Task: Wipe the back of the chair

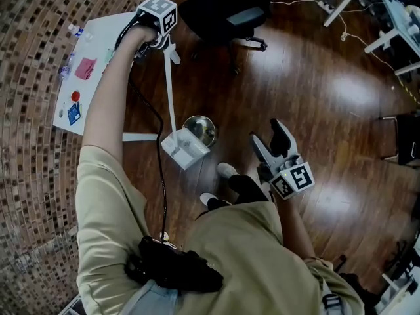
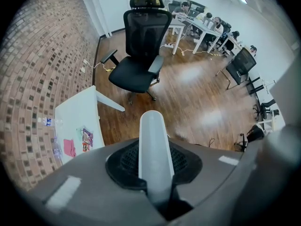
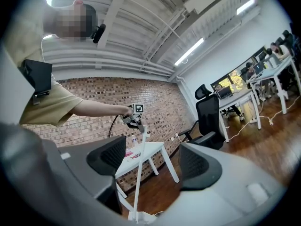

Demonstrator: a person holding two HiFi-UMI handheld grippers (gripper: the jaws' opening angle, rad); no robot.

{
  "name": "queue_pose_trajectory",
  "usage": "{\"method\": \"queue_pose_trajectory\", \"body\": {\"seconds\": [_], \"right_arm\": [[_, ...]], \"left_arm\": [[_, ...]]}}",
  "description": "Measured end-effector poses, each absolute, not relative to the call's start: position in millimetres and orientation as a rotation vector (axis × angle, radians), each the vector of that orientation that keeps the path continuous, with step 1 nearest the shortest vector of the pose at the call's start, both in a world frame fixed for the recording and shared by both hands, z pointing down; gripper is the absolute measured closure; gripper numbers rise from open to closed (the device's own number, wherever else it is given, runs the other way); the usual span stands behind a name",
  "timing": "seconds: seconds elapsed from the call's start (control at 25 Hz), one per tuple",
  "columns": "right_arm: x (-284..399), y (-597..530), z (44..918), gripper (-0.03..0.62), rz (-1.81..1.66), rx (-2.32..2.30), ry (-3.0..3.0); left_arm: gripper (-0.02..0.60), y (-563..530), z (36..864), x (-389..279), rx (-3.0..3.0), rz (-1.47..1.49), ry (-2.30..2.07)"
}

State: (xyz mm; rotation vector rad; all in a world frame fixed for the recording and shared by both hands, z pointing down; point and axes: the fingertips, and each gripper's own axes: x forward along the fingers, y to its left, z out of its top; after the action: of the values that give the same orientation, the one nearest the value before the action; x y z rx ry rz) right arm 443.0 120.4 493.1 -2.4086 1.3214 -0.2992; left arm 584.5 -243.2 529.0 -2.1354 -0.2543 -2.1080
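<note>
Over the wood floor [image 1: 315, 110], not wiping yet: pinching mop stick [image 1: 169, 87] in left gripper [image 2: 154, 173], right gripper [image 1: 269, 140] spread; must reach chair [image 1: 223, 15] at twelve o'clock.

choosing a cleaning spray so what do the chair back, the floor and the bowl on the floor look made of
Chair back: black mesh, probably fabric in a plastic frame; matte, faintly see-through.
Floor: wood planks or laminate, glossy; plank seams and bright light reflections.
Bowl: probably polished metal; silvery, mirror-like inside.
</note>
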Motion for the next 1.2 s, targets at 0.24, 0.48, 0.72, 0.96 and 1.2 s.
{"method": "queue_pose_trajectory", "body": {"seconds": [0.24, 0.48, 0.72, 0.96, 1.2], "right_arm": [[455.4, 120.9, 501.9, 0.252, -0.312, -2.449, 1.324], [484.8, 116.7, 500.8, 0.253, -0.271, -2.523, 1.323], [528.0, 106.0, 491.6, 0.252, -0.192, -2.62, 1.313], [557.3, 107.8, 490.9, 0.252, -0.176, -2.682, 1.291], [585.9, 99.9, 504.1, 0.252, -0.199, -2.719, 1.27]], "left_arm": [[0.514, -242.6, 533.4, 601.0, -2.11, -2.146, -0.258], [0.514, -236.9, 545.9, 627.7, -2.069, -2.185, -0.269], [0.514, -224.5, 559.2, 652.1, -2.016, -2.198, -0.318], [0.514, -219.8, 568.5, 662.7, -1.995, -2.225, -0.333], [0.514, -215.1, 565.9, 665.1, -1.99, -2.211, -0.351]]}}
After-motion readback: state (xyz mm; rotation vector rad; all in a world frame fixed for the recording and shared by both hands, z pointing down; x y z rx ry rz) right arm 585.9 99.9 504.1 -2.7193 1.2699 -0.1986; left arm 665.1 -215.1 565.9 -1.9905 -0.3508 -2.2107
